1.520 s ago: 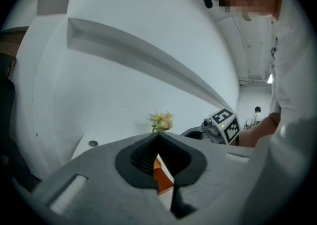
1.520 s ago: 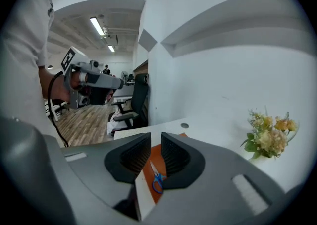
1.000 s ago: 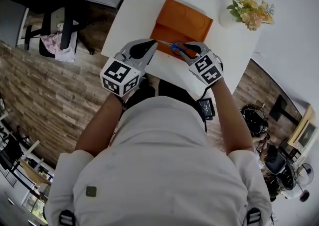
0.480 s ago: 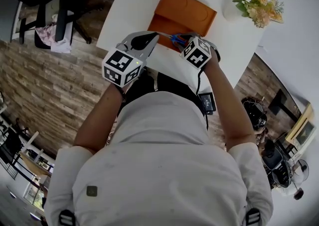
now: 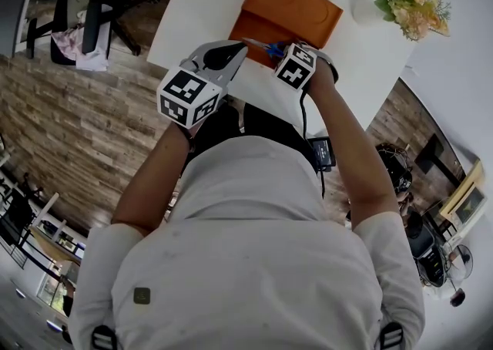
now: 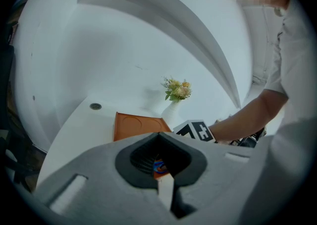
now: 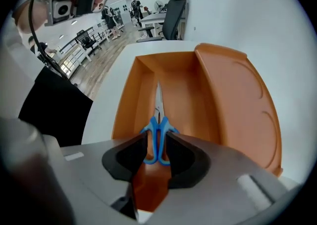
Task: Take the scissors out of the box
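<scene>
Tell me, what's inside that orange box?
Blue-handled scissors lie in the orange box, handles between the opening jaws of the right gripper. Those jaws cover the box's near end, so anything there is hidden.

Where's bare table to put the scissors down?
Free: white table left of the orange box, out to the grommet hole; also the strip between lid and flowers. Crowded: near edge, where the left gripper and right gripper hover, the right's jaws opening around the scissors handles.

the right gripper [image 7: 157,150] tips steeply nose-down and sinks into the orange box [image 7: 126,100], lowering the blue scissors [image 7: 162,142] (held above the near rim a second ago) onto its floor; its jaws are opening around the handles.
</scene>
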Tool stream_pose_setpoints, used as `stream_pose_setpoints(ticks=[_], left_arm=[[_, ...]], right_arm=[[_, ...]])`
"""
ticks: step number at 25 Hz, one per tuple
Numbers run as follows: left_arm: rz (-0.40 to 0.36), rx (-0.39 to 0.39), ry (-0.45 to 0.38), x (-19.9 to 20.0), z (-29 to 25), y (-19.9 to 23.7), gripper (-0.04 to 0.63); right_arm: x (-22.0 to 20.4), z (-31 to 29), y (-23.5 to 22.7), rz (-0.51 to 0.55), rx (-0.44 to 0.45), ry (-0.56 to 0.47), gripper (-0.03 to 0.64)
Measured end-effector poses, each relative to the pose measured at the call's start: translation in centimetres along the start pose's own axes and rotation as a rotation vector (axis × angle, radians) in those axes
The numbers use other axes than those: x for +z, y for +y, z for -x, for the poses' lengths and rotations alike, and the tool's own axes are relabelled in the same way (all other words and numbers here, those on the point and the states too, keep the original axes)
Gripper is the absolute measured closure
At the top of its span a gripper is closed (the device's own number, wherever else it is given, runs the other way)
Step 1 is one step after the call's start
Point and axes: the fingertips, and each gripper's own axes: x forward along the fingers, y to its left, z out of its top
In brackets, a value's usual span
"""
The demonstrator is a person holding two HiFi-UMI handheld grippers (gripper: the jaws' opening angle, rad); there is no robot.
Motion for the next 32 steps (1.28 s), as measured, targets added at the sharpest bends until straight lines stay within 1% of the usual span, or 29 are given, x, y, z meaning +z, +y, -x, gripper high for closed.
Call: stream_pose_setpoints(ticks=[4,6,12,16,26,32], left_arm=[[0.007,-0.003,0.002,-0.3,-0.1,0.0,0.591],[0.013,-0.003,0.001,-0.4,-0.2,0.0,0.591],[0.022,-0.004,0.002,-0.7,-0.2,0.1,0.591],[0.023,-0.008,0.003,-0.7,-0.2,-0.1,0.591],[0.027,0.001,0.008,-1.2,0.8,-0.1,0.591],[0.020,-0.001,0.000,-1.1,1.7,-0.3,0.591]], right_arm=[[-0.1,-1.0,0.1,0.032,-0.022,0.046,0.486],[-0.3,-1.2,0.0,0.038,-0.039,0.060,0.472],[-0.2,-1.4,-0.1,0.047,-0.050,0.053,0.482],[-0.2,-1.3,-0.1,0.043,-0.048,0.045,0.514],[0.3,-0.9,0.3,0.022,-0.059,0.024,0.520],[1.1,0.8,0.4,0.011,-0.104,-0.003,0.520]])
